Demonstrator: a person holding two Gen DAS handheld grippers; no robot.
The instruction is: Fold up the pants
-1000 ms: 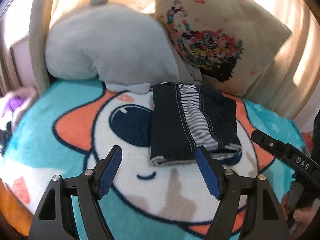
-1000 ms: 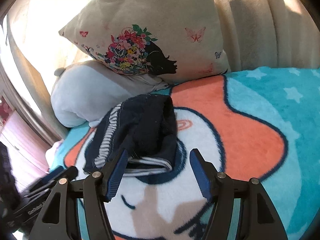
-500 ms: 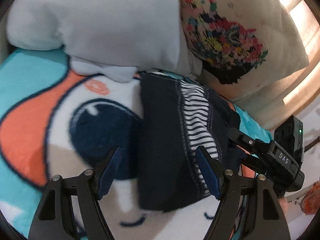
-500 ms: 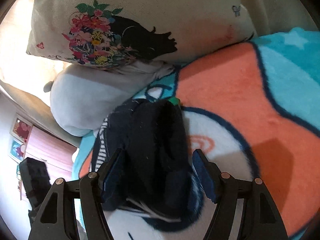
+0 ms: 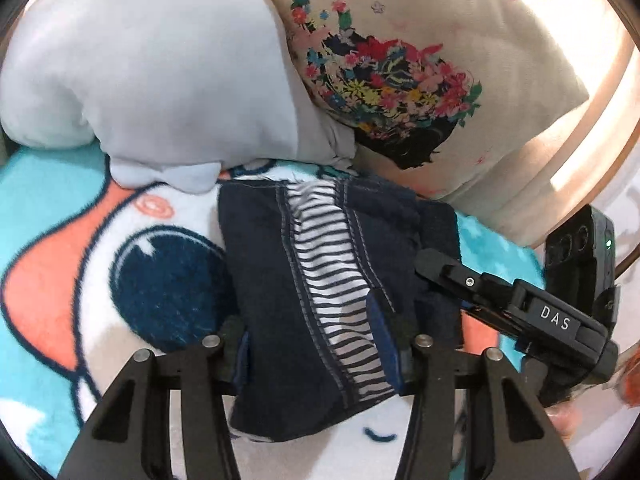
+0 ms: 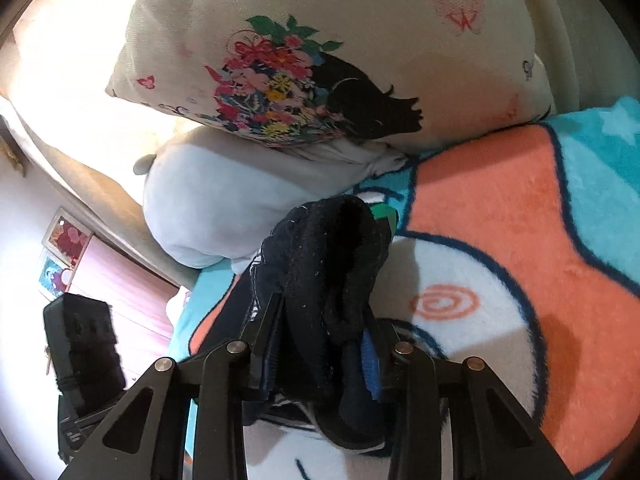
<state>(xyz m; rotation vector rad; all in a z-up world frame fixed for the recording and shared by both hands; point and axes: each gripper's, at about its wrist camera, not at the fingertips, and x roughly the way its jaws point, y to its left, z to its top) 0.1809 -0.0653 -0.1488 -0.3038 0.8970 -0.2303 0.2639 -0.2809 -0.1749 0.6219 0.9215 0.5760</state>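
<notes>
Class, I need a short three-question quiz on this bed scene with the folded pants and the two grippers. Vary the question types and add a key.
1. True or false: the folded pants lie on a plain white sheet.
2. Which gripper has dark fabric bunched up between its fingers? A) left gripper B) right gripper
3. Fill in: the grey pillow sits beside a cream pillow printed with ____.

Key: 1 false, it is a cartoon blanket. 2 B. 3 flowers.

The bed's cartoon-print blanket (image 5: 60,264) carries the folded pants (image 5: 280,280), a grey cushion (image 5: 160,72) and a floral pillow (image 5: 420,80).
</notes>
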